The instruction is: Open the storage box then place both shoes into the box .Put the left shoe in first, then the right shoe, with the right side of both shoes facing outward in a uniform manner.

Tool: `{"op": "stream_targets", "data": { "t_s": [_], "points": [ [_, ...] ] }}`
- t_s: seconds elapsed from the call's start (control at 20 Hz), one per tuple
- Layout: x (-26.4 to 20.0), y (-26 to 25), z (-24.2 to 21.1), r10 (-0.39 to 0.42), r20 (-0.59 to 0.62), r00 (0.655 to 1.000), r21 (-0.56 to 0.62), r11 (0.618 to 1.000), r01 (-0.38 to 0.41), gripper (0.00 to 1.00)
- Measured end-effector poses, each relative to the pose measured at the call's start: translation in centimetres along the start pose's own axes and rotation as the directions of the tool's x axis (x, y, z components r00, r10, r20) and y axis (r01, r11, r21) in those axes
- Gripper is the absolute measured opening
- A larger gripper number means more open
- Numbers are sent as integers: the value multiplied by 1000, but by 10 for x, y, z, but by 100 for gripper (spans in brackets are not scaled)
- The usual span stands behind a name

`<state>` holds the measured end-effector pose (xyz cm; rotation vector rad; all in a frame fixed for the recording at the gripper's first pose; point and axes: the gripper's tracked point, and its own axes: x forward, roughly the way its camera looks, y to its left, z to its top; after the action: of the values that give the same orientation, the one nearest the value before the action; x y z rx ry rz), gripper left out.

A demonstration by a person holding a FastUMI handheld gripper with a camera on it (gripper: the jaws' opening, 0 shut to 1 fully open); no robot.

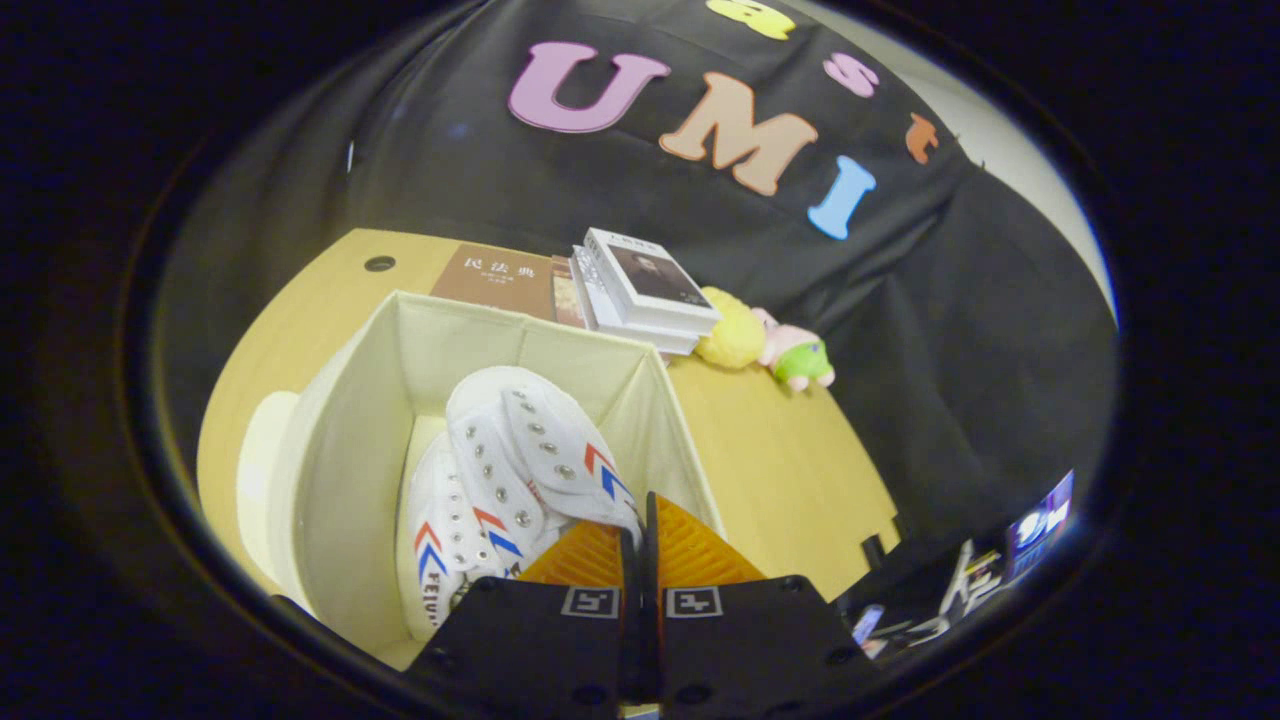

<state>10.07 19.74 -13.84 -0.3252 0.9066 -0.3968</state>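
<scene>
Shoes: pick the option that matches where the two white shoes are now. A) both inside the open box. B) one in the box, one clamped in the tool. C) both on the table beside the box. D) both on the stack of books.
A: both white shoes lie inside the open storage box, just ahead of the tool, whose fingers are closed on nothing.

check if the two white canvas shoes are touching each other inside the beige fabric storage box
Touching. The gripper view shows the upper white canvas shoe lying against and overlapping the lower white canvas shoe inside the beige fabric storage box, no gap between them. The gripper is closed, above them.
</scene>
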Motion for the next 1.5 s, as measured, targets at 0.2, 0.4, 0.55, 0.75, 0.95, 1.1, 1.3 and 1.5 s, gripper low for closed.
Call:
{"op": "stream_targets", "data": {
  "t_s": [0.2, 0.4, 0.55, 0.75, 0.95, 1.1, 1.3, 1.5],
  "points": [
    [-2, 11, -29, 197, -123, 973, 140, 974, -180, 19],
    [-33, 20, -10, 384, -54, 922, 262, 896, -359, 44],
    [-67, 5, 30, 426, 83, 901, 263, 862, -432, 62],
    [-86, -35, 52, 394, 264, 880, 266, 848, -459, 87],
    [-63, -93, 42, 254, 368, 895, 241, 903, -355, 99],
    [-44, -126, 37, 173, 464, 869, 200, 935, -294, 100],
    [-24, -178, 34, 67, 598, 798, 212, 948, -239, 100],
    [-12, -220, 23, -6, 684, 730, 241, 946, -218, 100]
  ]
}}
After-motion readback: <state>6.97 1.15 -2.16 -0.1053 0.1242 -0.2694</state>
